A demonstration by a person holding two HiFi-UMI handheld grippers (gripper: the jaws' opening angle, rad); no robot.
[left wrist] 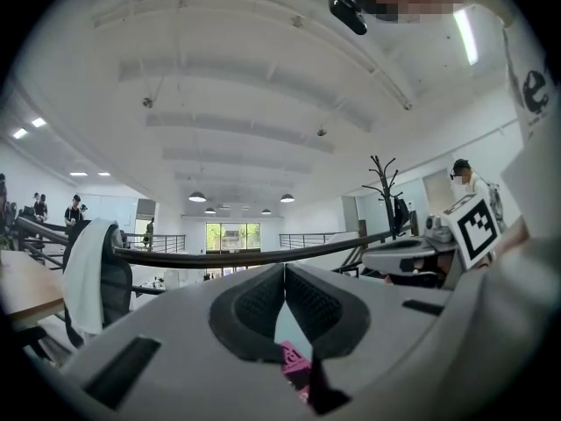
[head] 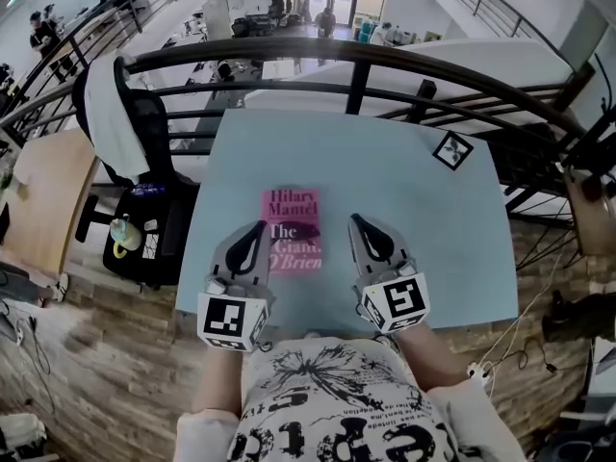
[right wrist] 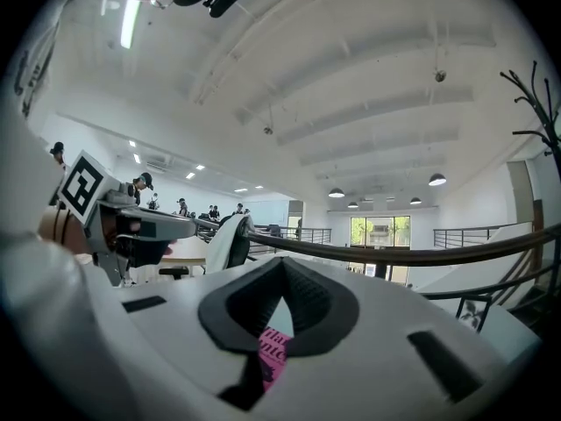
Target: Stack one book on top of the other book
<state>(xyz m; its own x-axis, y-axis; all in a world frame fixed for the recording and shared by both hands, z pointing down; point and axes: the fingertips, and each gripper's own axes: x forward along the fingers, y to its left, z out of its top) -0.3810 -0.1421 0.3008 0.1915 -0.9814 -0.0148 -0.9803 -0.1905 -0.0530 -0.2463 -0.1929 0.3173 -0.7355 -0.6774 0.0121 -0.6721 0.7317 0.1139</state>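
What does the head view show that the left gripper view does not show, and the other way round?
Only the head view: the whole cover of the pink book on the blue table, the square marker at the table corner. Only the left gripper view: ceiling lamps, a coat stand, and the left gripper's shut jaws seen close. Both: the book, the railing, the chair with a white cloth, the right gripper.
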